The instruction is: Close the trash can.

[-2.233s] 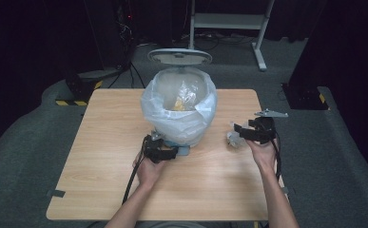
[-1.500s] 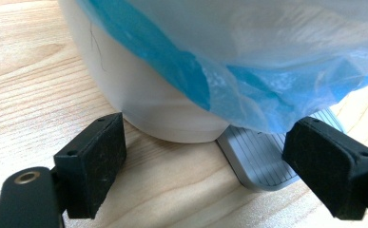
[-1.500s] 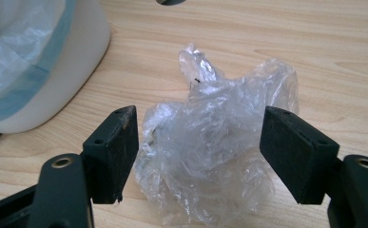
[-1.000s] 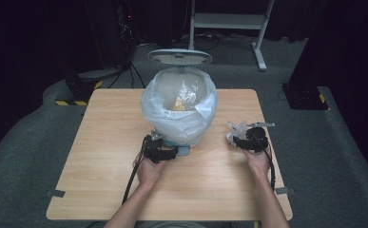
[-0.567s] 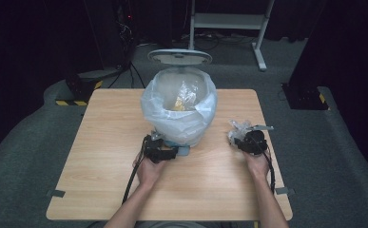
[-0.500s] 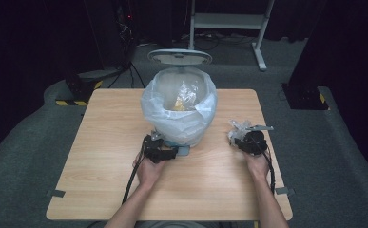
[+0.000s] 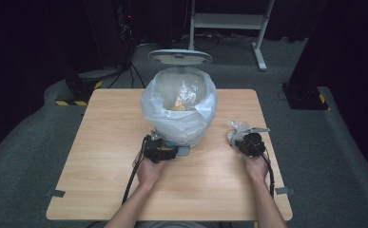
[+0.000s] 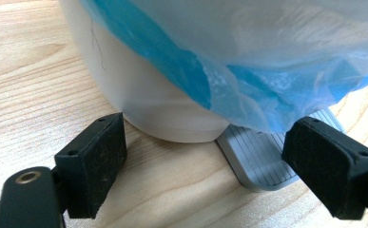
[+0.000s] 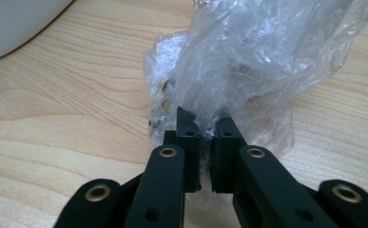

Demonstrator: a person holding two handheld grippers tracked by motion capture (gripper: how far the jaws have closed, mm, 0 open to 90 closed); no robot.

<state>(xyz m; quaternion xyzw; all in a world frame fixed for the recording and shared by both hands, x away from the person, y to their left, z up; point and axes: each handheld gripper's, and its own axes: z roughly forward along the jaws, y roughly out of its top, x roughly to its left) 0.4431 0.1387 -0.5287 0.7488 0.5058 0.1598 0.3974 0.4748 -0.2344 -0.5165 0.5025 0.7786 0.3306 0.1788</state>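
Note:
A white pedal bin lined with a pale blue plastic bag stands mid-table, its lid up. My left gripper rests at the bin's foot with its jaws open, one pad on each side of the grey pedal. On the right side of the table lies a crumpled clear plastic wrapper. My right gripper has just been closing and now pinches the wrapper's near edge between its pads.
The wooden table has bare room to the left and in front of both hands. Some yellowish waste lies inside the bin. Beyond the table stand a dark floor, cables and a white frame.
My right gripper's jaws have come together on the clear wrapper. The left hand has stayed at the bin's foot.

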